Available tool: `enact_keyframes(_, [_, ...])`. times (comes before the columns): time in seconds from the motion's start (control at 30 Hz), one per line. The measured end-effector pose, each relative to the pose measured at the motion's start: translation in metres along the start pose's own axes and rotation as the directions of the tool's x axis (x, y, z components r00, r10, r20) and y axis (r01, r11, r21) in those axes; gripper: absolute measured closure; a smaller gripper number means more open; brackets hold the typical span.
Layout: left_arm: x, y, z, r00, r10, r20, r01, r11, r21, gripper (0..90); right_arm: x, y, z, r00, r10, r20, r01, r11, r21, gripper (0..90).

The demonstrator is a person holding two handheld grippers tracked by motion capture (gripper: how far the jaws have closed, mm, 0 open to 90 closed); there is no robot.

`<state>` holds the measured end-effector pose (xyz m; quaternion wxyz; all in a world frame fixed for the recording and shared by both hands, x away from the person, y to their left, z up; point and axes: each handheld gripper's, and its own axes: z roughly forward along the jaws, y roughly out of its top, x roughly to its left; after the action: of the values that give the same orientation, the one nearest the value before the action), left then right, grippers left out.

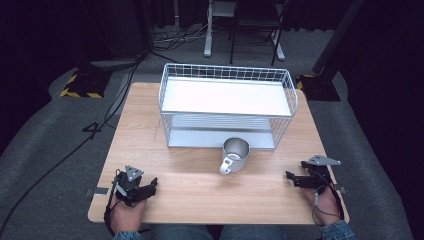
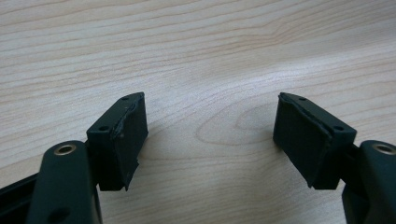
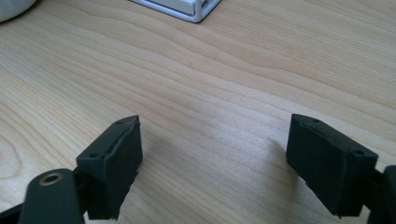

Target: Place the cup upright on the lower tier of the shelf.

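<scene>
Resting both hands at the table's (image 1: 200, 195) near edge, my left gripper (image 1: 136, 187) and right gripper (image 1: 306, 178) spread their fingers wide, empty. The steel mug (image 1: 235, 155) stands upright mid-table before the wire rack (image 1: 227, 105), handle toward me, likely nearer my right.

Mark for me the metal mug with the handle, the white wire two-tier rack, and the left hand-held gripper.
Shiny metal mug with handle (image 1: 236, 152): high view, on its side wall.
White wire two-tier rack (image 1: 227, 98): high view, on its top shelf.
Left hand-held gripper (image 1: 151, 184): high view, between its jaw tips.
</scene>
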<state>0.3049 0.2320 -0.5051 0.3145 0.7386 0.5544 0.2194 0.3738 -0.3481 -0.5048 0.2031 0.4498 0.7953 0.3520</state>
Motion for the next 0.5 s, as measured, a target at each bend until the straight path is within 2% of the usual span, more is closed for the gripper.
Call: enact_keyframes(0.5, [0.0001, 0.0018, 0.0020, 0.9997, 0.017, 0.015, -0.017, 0.9998, 0.001, 24.8, 0.0001, 0.0000, -0.0001, 1.0000, -0.001, 0.000, 0.001, 1.000, 0.000, 18.8])
